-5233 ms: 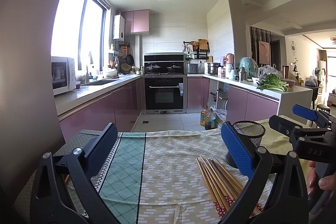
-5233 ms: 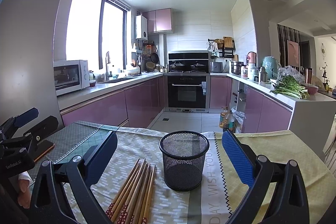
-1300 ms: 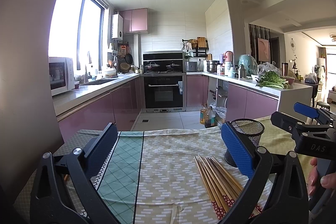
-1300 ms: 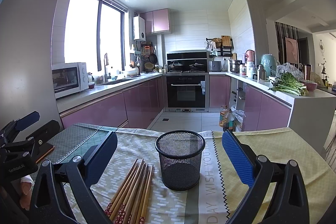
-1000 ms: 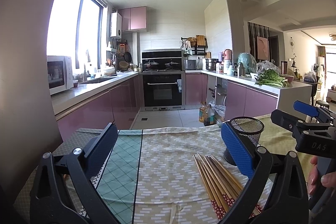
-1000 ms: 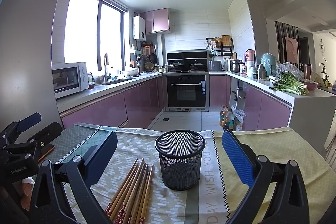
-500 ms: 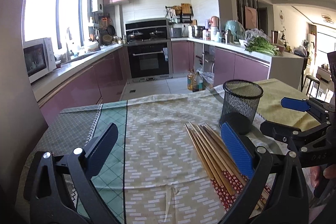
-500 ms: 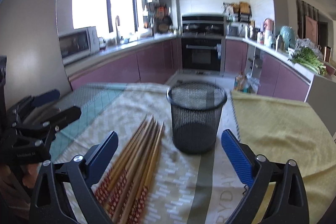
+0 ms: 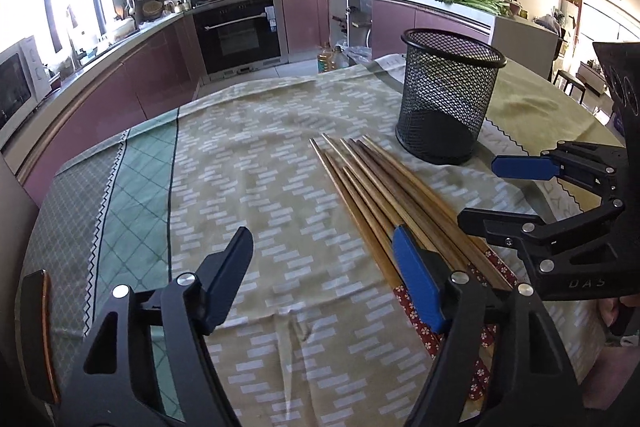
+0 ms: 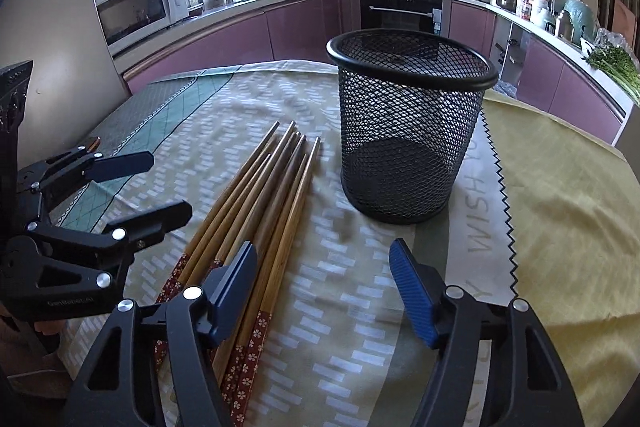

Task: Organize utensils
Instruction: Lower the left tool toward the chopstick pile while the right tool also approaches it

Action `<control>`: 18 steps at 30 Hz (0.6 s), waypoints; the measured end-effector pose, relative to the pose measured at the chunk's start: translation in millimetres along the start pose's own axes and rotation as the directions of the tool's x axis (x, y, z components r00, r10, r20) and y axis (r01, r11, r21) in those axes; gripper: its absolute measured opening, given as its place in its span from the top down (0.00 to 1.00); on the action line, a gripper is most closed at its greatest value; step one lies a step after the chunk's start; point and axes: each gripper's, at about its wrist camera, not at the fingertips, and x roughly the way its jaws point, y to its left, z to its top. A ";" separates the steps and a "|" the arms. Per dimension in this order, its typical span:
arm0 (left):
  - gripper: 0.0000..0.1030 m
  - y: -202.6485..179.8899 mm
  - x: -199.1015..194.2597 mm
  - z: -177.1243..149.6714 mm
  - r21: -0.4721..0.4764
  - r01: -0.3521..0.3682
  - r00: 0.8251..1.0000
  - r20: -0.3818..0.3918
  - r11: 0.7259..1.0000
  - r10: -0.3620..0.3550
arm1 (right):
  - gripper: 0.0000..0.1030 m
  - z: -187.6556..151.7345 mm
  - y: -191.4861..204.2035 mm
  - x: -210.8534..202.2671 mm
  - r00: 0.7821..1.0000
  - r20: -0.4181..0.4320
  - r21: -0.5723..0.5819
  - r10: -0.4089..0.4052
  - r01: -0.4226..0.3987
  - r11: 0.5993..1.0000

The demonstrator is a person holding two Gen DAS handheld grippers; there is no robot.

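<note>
Beside the mesh cup [image 10: 412, 135] lie chopsticks [image 10: 256, 215] — left tongs [image 9: 322, 269] and right tongs [image 10: 322, 275] both spread, empty.

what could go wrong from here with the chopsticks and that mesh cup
The chopsticks lie packed side by side, so an open gripper may catch several or scatter them across the tablecloth. The mesh cup is empty and looks light; a knock could tip it. The left gripper and right gripper are close over the same bundle and might collide.

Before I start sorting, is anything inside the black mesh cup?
The mesh cup looks empty; its dark base shows through. The chopsticks lie outside, beside it.
</note>
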 end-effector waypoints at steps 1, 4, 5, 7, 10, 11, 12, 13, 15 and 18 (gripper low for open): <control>0.30 0.2 2.5 0.3 0.001 0.009 1.000 -0.011 1.000 -0.009 | 0.36 0.1 -0.5 2.1 1.000 -0.010 0.004 0.000 0.000 1.000; 0.32 -0.3 11.3 2.3 0.001 0.028 0.999 -0.043 1.000 -0.028 | 0.37 3.0 -4.0 6.0 0.999 -0.034 0.006 0.000 0.000 1.000; 0.34 0.6 12.3 3.0 -0.003 0.032 0.998 -0.052 0.999 -0.033 | 0.37 2.9 -4.3 6.4 0.999 -0.035 0.006 0.000 0.000 1.000; 0.36 2.8 19.3 3.8 -0.014 0.042 0.996 -0.075 0.999 -0.043 | 0.38 2.4 -5.3 7.5 0.999 -0.037 -0.001 -0.011 0.011 1.000; 0.39 8.4 21.2 3.9 -0.044 0.071 0.993 -0.095 0.997 -0.075 | 0.40 2.2 -7.7 8.7 0.999 -0.043 0.002 -0.017 0.017 1.000; 0.40 9.9 22.6 4.0 -0.049 0.071 0.992 -0.097 0.996 -0.075 | 0.40 2.8 -8.3 9.9 0.999 -0.044 0.000 -0.019 0.019 1.000; 0.41 11.0 24.5 4.6 -0.051 0.070 0.992 -0.102 0.996 -0.074 | 0.40 2.9 -8.1 10.1 0.999 -0.045 -0.002 -0.020 0.020 1.000; 0.42 11.7 25.4 4.5 -0.055 0.072 0.992 -0.104 0.996 -0.077 | 0.41 2.9 -7.2 10.4 0.999 -0.045 -0.007 -0.023 0.023 1.000; 0.42 11.9 28.5 4.5 -0.052 0.073 0.990 -0.115 0.996 -0.079 | 0.46 3.2 -4.8 12.7 0.998 -0.054 -0.026 -0.041 0.039 0.999; 0.42 10.7 27.5 2.9 -0.041 0.070 0.989 -0.127 0.997 -0.075 | 0.50 4.6 -1.8 14.9 0.996 -0.062 -0.050 -0.058 0.055 0.997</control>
